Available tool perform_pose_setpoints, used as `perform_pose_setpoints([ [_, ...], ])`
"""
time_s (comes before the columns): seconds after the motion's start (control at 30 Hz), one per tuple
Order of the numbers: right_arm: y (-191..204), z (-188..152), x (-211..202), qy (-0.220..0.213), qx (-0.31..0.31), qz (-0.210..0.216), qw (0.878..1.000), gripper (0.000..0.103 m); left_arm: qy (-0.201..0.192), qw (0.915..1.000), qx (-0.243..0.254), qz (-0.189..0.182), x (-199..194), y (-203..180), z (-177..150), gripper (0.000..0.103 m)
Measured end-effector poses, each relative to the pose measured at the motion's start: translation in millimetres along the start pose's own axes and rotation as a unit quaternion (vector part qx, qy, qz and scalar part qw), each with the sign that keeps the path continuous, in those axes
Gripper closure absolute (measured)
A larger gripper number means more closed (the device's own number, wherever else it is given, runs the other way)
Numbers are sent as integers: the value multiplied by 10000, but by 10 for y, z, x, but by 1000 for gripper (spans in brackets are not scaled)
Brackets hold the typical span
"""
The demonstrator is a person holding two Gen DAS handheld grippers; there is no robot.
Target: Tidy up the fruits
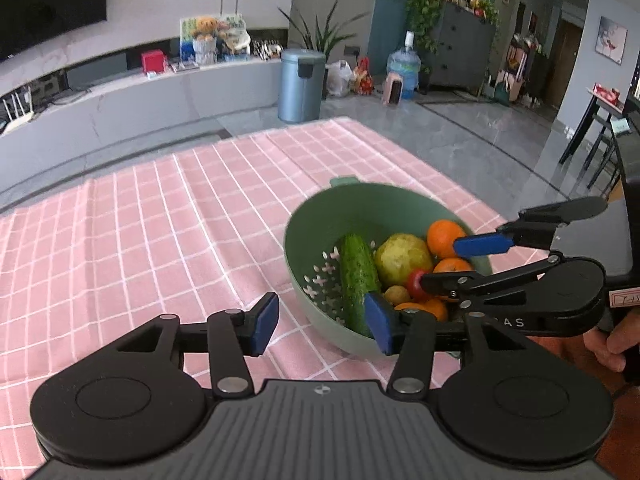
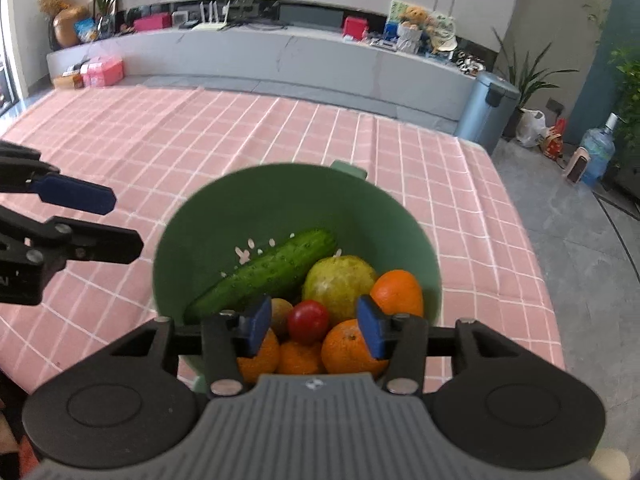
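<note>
A green colander bowl (image 2: 280, 200) sits on the pink checked tablecloth (image 2: 200, 136). It holds a cucumber (image 2: 264, 272), a yellow-green pear (image 2: 340, 284), a red tomato (image 2: 308, 320), a small brown fruit (image 2: 280, 312) and several oranges (image 2: 396, 292). My right gripper (image 2: 316, 326) is open and empty, just above the fruit at the bowl's near side, around the tomato. My left gripper (image 1: 322, 322) is open and empty at the bowl's near left rim; the bowl also shows in the left wrist view (image 1: 360, 208), with the cucumber (image 1: 356, 276) and pear (image 1: 402, 258).
The tablecloth (image 1: 140, 240) stretches to the left of and behind the bowl. The table's right edge drops to a grey floor (image 2: 580, 280). A grey bin (image 2: 486, 112) and a low TV bench (image 2: 280, 56) stand beyond the table.
</note>
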State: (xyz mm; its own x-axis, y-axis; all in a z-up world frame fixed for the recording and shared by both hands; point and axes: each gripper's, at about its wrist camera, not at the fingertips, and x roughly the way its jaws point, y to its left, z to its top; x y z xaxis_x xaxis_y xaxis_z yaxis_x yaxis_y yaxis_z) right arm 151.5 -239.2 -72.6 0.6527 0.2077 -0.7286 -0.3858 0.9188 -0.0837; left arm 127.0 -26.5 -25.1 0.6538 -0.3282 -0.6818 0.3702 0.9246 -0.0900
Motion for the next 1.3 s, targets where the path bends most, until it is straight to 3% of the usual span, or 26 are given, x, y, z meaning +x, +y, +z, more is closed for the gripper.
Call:
perform_pose_setpoints([
  [0.03, 6, 2, -58, -60, 50, -30, 10000, 58, -77, 10000, -20, 16, -73, 1, -6, 43],
  [0.1, 40, -6, -208, -240, 113, -119, 9996, 45, -249, 9997, -60, 53, -205, 0, -13, 40],
  [0.27, 144, -24, -673, -930, 380, -293, 9945, 31, -767, 9966, -147, 270, -543, -32, -59, 29],
  [0.37, 225, -54, -948, -1364, 573, -339, 9884, 22, -1116, 9925, -143, 479, -725, -73, -111, 25],
  [0.43, 299, -89, -1108, -1619, 673, -367, 9838, 19, -1310, 9891, -96, 663, -823, -109, -149, 14],
  [0.5, 378, -133, -1238, -1815, 735, -376, 9799, 13, -1521, 9847, -47, 844, -911, -141, -206, 12],
  [0.77, 653, -401, -1554, -2460, 870, -577, 9636, 7, -1694, 9781, -120, 1199, -1023, -218, -364, 11],
  [0.93, 768, -539, -1595, -2459, 992, -677, 9618, 5, -1664, 9762, -80, 1391, -1045, -263, -467, 11],
  [1.3, 937, -723, -1364, -1919, 979, -759, 9736, 5, -1154, 9821, -246, 1467, -895, -219, -670, 11],
])
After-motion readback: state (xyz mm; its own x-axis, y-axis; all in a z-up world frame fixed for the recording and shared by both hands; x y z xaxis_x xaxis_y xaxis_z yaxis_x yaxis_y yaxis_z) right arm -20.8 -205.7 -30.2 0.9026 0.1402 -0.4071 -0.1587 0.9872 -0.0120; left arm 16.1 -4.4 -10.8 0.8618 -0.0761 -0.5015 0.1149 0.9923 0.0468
